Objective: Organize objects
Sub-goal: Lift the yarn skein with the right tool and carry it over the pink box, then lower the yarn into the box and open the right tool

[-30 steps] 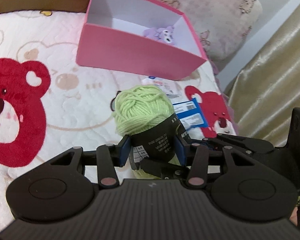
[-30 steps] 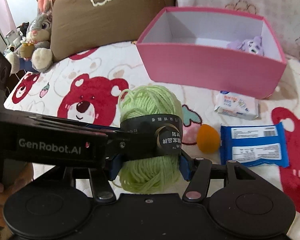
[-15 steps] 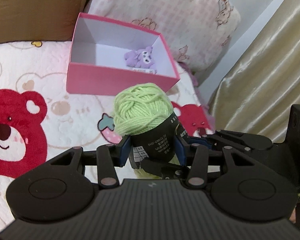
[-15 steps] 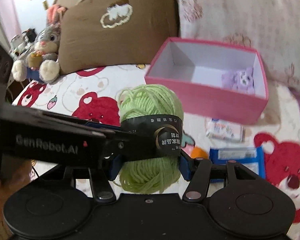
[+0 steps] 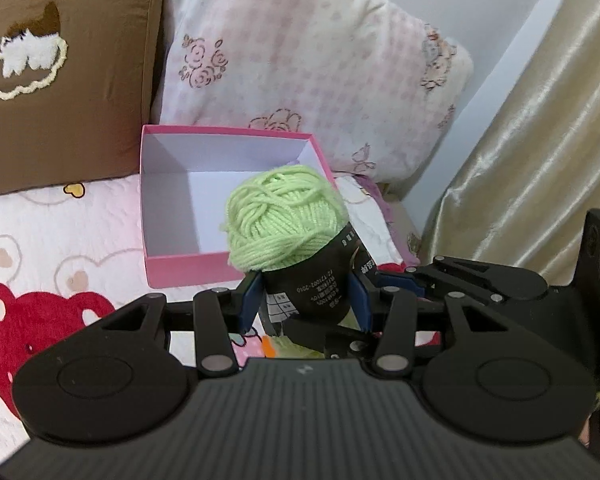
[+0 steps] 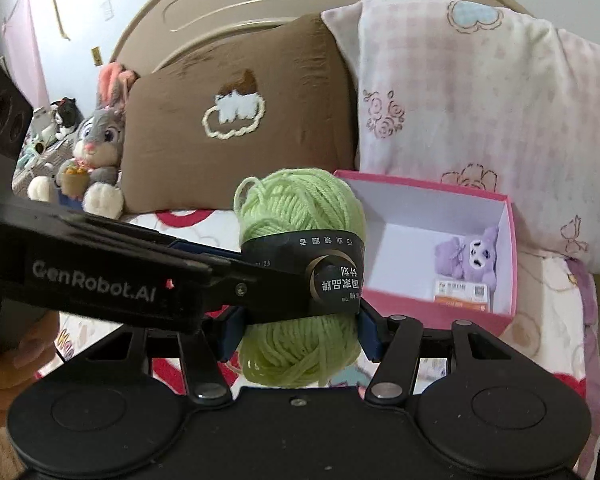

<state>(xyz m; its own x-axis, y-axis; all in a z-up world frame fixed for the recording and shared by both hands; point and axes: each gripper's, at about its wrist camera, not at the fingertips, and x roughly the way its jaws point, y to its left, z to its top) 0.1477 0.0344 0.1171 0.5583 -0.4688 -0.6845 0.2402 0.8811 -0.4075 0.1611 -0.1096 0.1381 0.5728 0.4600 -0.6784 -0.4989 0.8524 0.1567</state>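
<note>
Now both grippers clamp yarn ball [image 6: 300,276] by its black band — left gripper [image 5: 306,300], right gripper [image 6: 298,332] — shared grip steadies soft ball. Held aloft; pink box [image 6: 508,248] at 2 o'clock, likely destination, purple plush [image 6: 470,254] inside.

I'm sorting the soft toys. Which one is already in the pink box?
The small purple plush, lying inside the pink box above a card. The grey rabbit sits outside, left of the brown pillow.
</note>
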